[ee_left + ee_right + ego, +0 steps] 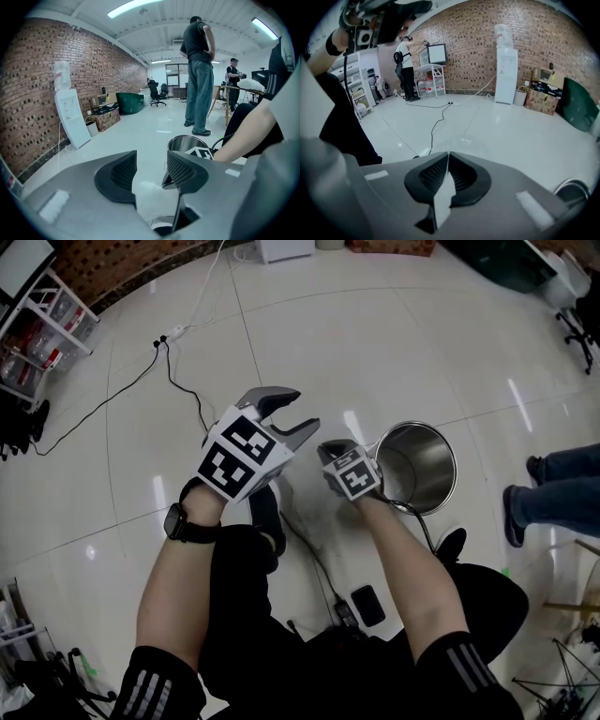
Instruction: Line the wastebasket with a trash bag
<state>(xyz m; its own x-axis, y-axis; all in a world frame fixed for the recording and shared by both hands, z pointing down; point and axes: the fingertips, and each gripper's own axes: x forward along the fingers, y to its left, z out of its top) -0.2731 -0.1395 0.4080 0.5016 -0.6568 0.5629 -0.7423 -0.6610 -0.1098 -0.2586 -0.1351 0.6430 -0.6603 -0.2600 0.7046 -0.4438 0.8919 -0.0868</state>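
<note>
Bag (443, 197) film is thin, milky-clear plastic, nearly weightless and limp, with no shape of its own. It looks slick, and I judge it will cling to itself and stretch or tear if dragged hard over a metal edge. It is held up off the floor (375, 343), just beside the wastebasket (439, 486).

The right gripper (330, 454) has its ribbed black pads closed flat on a fold of the film, which stands as a narrow edge between them. The left gripper (307, 411) stands open. A pale bunched bit that looks like the same film lies in the gap, but neither pad presses on it.

The best hold is probably the mouth hem, one layer in each gripper, so the two can draw the opening apart.

The wastebasket is a round cylinder of polished steel, upright, unlined, rigid and smooth. It may be light enough to slide on the glossy tiles if the bag pulls on its rim.
</note>
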